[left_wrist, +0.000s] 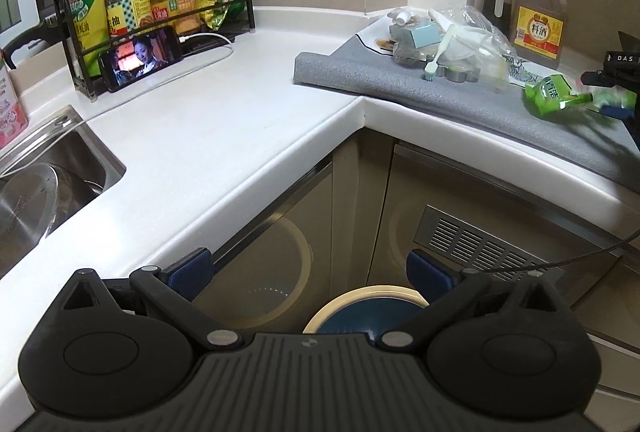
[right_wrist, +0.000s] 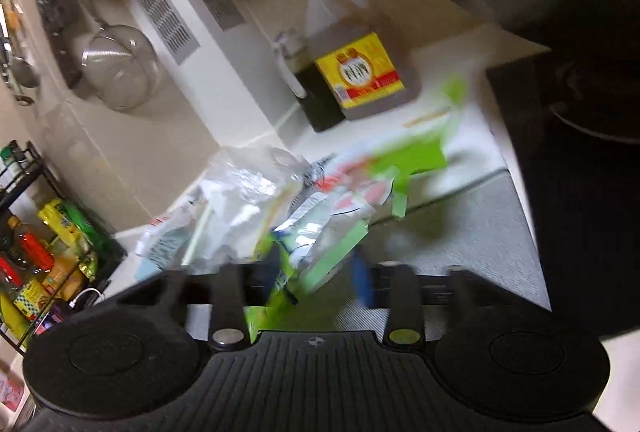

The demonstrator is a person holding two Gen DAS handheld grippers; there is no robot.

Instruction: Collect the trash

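left gripper [left_wrist: 310, 272]: jaws wide apart, empty, angled down over the bin [left_wrist: 366, 308] below the bench [left_wrist: 224, 136] corner. right gripper [right_wrist: 316, 272]: jaws parted, tilted toward the grey mat [left_wrist: 400, 88]; green wrapper [right_wrist: 300, 264] between them, contact too blurred to tell.

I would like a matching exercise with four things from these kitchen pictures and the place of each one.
Things:
1. phone
2. pot lid
3. green wrapper
4. strainer

Places:
A. in the sink
B. hanging on the wall
C. leaning against the bottle rack
D. on the grey mat

Pairs: 1-C, 2-A, 3-D, 4-B
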